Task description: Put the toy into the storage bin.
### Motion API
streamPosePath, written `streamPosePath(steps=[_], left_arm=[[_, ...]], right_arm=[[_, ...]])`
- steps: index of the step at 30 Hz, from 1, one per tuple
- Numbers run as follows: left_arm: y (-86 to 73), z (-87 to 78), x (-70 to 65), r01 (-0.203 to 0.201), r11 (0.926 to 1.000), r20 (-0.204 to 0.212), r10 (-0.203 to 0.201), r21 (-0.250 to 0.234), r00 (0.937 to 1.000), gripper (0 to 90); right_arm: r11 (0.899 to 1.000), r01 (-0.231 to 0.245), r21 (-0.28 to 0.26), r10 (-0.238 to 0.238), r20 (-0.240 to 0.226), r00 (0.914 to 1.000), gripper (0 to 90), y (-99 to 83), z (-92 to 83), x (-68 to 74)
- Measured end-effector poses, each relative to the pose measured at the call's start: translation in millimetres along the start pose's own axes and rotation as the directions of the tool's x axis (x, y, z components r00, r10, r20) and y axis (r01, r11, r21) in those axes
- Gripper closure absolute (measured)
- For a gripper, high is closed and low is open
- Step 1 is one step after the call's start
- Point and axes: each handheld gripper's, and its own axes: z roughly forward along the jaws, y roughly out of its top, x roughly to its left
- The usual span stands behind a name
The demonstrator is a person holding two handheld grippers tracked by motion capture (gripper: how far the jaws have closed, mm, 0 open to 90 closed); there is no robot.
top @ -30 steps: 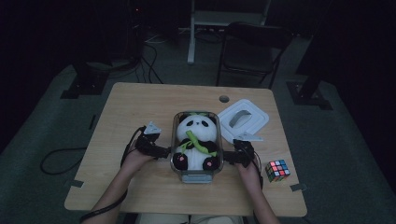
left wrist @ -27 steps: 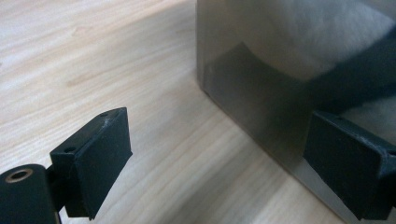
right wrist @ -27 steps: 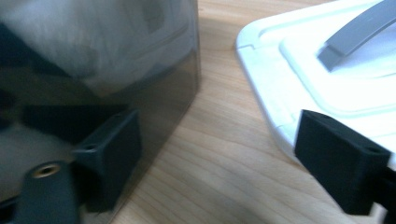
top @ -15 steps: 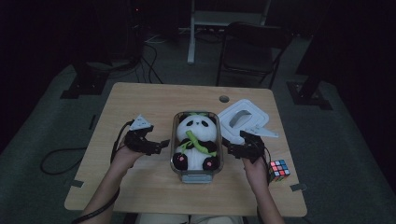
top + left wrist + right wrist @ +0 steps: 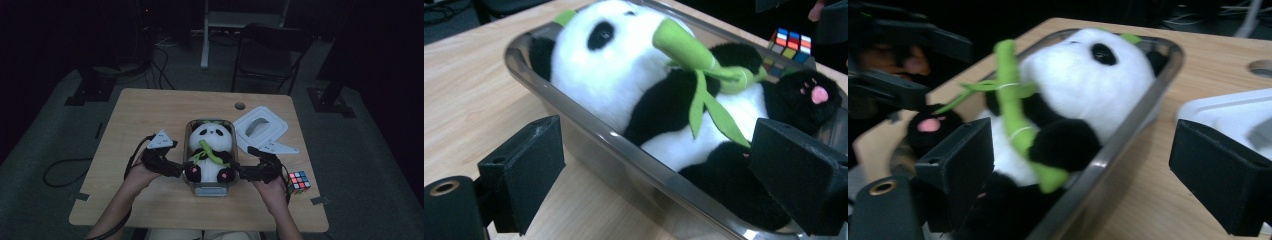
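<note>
Wooden table (image 5: 150, 110) is carrying, left to right: left gripper (image 5: 176, 171), jaws gaping wide astride the bin rim, gripping nothing; clear plastic bin (image 5: 210, 188) cradling a black-and-white plush panda (image 5: 212, 150) clutching green bamboo; right gripper (image 5: 241, 173), likewise spread and empty; white lid (image 5: 260, 127); puzzle cube (image 5: 299, 181).

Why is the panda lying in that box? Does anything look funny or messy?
Nothing is spilled or broken. The panda toy lies on its back in the clear box, filling it. The box's white lid sits off beside it, tilted askew on the table.
</note>
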Motion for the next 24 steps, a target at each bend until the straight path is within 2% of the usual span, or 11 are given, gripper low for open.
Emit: streamPosePath(steps=[4,6,8,13,15,20,22,24], left_arm=[[-0.7,3.6,-1.3,0.006,1.0000,-0.002,-0.006,0.005,1.0000,8.8],[0.1,5.0,-3.2,-0.014,0.9998,-0.015,0.014,0.016,0.9998,8.9],[0.4,5.5,-3.5,-0.016,0.9997,-0.016,0.017,0.016,0.9997,8.9],[-2.2,15.5,-2.3,-0.026,0.9954,-0.025,0.028,0.092,0.9993,8.8],[-4.8,22.6,-3.1,-0.034,0.9912,-0.033,0.039,0.128,0.9987,8.8],[-6.7,27.5,-2.2,-0.021,0.9905,-0.043,0.027,0.136,0.9987,8.8],[-8.3,29.3,-1.6,-0.003,0.9914,-0.043,0.009,0.131,0.9990,8.8],[-9.2,28.7,-1.6,-0.005,0.9928,-0.040,0.010,0.120,0.9991,8.9]], right_arm=[[1.000,0.005,0.018,-0.005,-0.009,0.9999,10.6,-6.3,1.7,3.7],[0.999,0.019,0.046,-0.018,-0.008,0.9998,10.6,-9.3,6.0,6.5],[0.998,0.029,0.060,-0.029,0.001,0.9996,10.6,-10.9,8.5,8.0],[0.995,0.042,0.095,-0.045,0.029,0.9986,10.6,-18.7,16.1,8.8],[0.992,0.050,0.117,-0.054,0.036,0.9979,10.6,-21.9,20.3,8.8],[0.990,0.034,0.137,-0.041,0.047,0.9980,10.6,-27.1,24.8,6.3],[0.990,0.018,0.138,-0.024,0.039,0.9990,10.7,-28.3,26.0,5.0],[0.991,0.016,0.136,-0.022,0.039,0.9990,10.6,-28.6,26.1,4.7]])
